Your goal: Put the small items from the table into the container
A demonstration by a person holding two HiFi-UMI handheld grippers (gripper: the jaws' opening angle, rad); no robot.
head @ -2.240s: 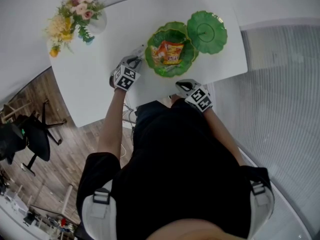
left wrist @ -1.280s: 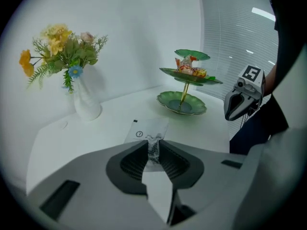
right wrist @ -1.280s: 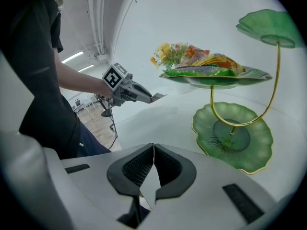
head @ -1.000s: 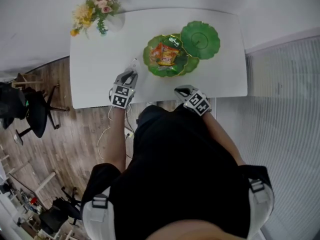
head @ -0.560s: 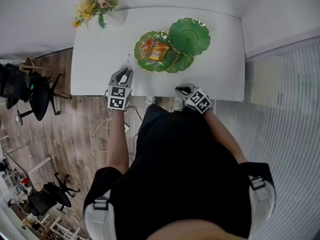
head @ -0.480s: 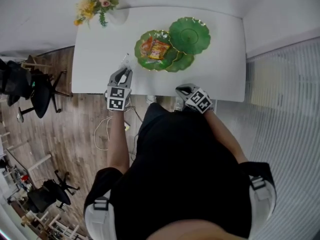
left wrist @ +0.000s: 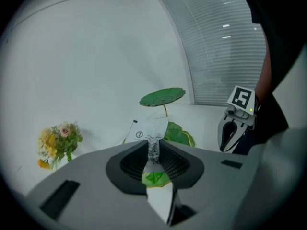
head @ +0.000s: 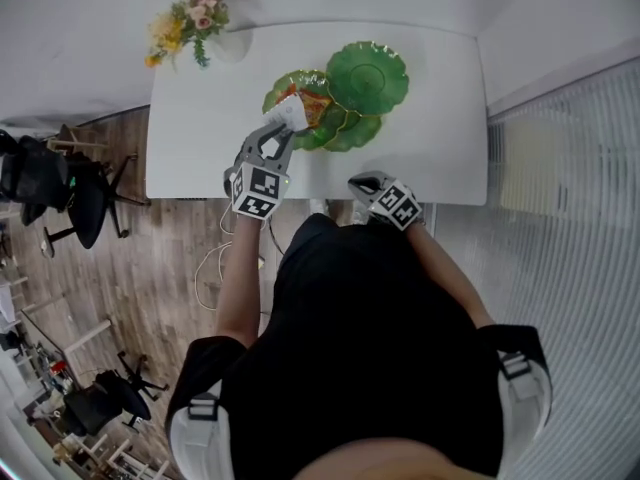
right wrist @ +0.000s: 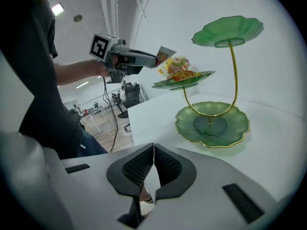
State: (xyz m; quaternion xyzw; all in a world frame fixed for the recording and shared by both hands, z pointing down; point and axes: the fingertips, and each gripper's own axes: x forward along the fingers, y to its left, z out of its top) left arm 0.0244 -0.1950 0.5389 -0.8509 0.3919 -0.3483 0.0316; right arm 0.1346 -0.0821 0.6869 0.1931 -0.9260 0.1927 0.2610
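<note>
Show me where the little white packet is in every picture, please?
Head view: the white packet is upper middle, pinched in the left tool.
Left gripper view: the white packet is dead centre, sticking up between the jaws.
Right gripper view: the white packet is upper middle, at the far tool's tip.
Shared landmark: the top green plate.

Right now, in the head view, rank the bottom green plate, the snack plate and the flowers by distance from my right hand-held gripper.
1. Bottom green plate, just ahead of the right hand-held gripper.
2. Snack plate, ahead and left.
3. Flowers, far left corner.
</note>
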